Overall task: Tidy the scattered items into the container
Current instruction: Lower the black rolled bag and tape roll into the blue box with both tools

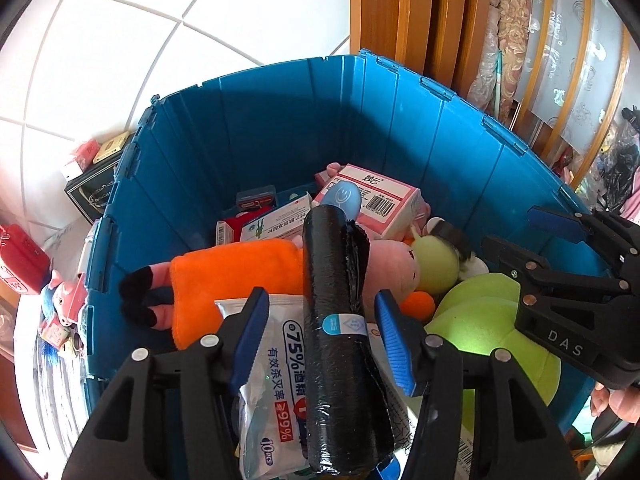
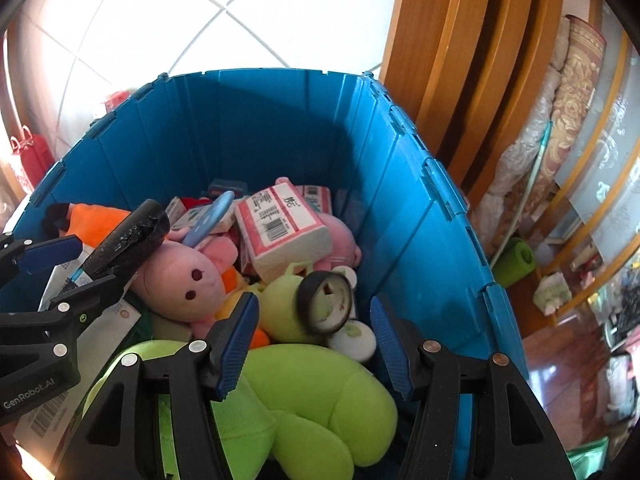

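Observation:
A blue plastic bin (image 1: pixel 248 128) holds several items: a pink pig plush in orange (image 1: pixel 240 276), a pink tissue box (image 1: pixel 380 196), a green plush (image 1: pixel 492 332) and a wipes pack (image 1: pixel 276 384). A black roll of bags (image 1: pixel 336 320) lies in the bin between the fingers of my left gripper (image 1: pixel 324 336), which is open around it without touching. In the right wrist view my right gripper (image 2: pixel 316 344) is open and empty above the green plush (image 2: pixel 304 392) and a black tape roll (image 2: pixel 326 304). The left gripper (image 2: pixel 60 276) and black roll (image 2: pixel 128 240) show at left there.
Outside the bin on the white tiled floor (image 1: pixel 120 40) lie small boxes (image 1: pixel 96 164), a red case (image 1: pixel 20 256) and a pig toy (image 1: pixel 66 296). A wooden door frame (image 2: pixel 448 60) and rolled rugs (image 2: pixel 568 120) stand to the right.

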A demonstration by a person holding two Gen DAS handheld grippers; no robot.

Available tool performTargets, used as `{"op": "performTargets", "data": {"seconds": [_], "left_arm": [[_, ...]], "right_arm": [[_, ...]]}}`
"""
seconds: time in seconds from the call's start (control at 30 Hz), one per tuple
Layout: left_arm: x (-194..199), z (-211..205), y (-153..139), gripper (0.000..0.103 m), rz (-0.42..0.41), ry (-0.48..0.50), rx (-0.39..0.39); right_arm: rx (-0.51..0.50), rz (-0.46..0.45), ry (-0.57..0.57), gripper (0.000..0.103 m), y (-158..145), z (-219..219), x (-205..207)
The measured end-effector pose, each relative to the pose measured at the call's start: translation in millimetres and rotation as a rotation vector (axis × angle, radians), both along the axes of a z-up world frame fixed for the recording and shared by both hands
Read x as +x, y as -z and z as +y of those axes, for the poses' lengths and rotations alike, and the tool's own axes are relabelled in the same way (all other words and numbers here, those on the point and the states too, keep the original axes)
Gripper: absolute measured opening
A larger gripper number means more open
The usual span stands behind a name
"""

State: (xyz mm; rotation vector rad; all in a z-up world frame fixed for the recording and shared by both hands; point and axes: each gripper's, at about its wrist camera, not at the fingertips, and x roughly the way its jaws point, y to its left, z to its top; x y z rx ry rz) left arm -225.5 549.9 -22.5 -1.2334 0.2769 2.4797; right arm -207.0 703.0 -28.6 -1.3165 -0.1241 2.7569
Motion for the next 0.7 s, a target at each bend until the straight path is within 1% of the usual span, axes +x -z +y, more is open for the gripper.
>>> {"op": "performTargets", "data": {"seconds": [0.03, 0.1, 0.13, 0.17, 0.27, 0.33, 0.43, 0.5, 0.57, 0.63, 0.7], "left_arm": [[0.3, -0.5, 0.2, 0.054, 0.001, -0.001, 0.0], [0.4, -1.8, 0.0, 0.054, 0.003, -0.007, 0.004], [0.4, -2.8, 0.1, 0.054, 0.004, -0.012, 0.005], [0.4, -3.4, 0.2, 0.054, 0.005, -0.016, 0.005], [1.8, -4.2, -0.6, 0.054, 0.016, -0.024, 0.004], [5.4, -4.8, -3.1, 0.054, 0.046, -0.032, 0.003], [15.4, -8.4, -10.1, 0.054, 0.11, -0.044, 0.017], [23.8, -15.0, -16.1, 0.054, 0.142, -0.058, 0.052], [35.0, -23.5, -20.8, 0.054, 0.17, -0.081, 0.087], [47.8, -29.2, -23.9, 0.054, 0.199, -0.092, 0.105], [60.8, -34.7, -27.0, 0.054, 0.231, -0.105, 0.122]], "right_arm": [[-0.002, 0.001, 0.002, 0.059, 0.0, 0.3, 0.1], [-0.004, 0.007, 0.008, 0.063, -0.6, 0.6, 0.3], [-0.005, 0.013, 0.011, 0.069, -1.5, 0.6, 1.1], [-0.007, 0.019, 0.012, 0.073, -2.6, 0.5, 1.6], [0.002, 0.033, 0.009, 0.078, -4.0, -1.7, 3.3], [-0.003, 0.045, 0.009, 0.079, -5.3, -1.2, 4.9], [-0.036, 0.099, 0.009, 0.085, -11.0, 2.8, 12.8], [-0.06, 0.148, 0.005, 0.086, -15.5, 5.5, 21.2], [-0.07, 0.185, 0.02, 0.094, -19.2, 8.0, 28.9], [-0.088, 0.22, 0.028, 0.1, -22.7, 10.9, 37.3], [-0.112, 0.256, 0.025, 0.1, -25.9, 12.3, 49.3]]}}
